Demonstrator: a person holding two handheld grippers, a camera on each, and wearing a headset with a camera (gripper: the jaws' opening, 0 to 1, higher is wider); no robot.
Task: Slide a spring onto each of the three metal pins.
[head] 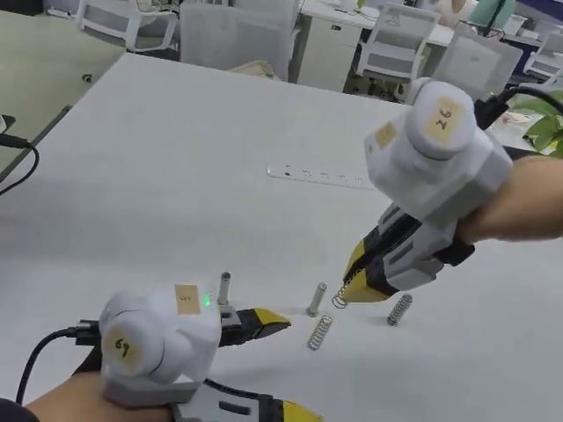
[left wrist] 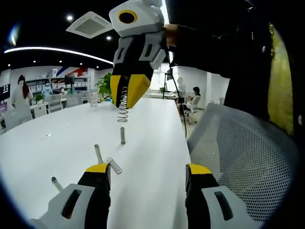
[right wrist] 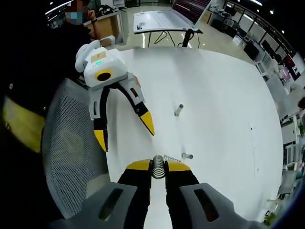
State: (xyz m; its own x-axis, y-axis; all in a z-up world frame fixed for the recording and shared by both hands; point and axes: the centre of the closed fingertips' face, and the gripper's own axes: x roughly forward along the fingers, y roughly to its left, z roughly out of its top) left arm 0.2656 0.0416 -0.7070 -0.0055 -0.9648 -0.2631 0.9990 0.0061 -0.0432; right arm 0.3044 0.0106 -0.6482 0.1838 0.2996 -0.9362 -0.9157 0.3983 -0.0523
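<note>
One spring [right wrist: 158, 168] clamped in right hand-held gripper [head: 347, 295] tips, near upright pin [head: 317, 299].

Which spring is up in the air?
The spring pinched in the right tool. The lying spring and the upright spring sit on the table.

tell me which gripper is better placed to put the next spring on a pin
Right. The right gripper is shut on a spring and hangs close beside a bare upright pin. The left gripper is open and holds nothing.
</note>
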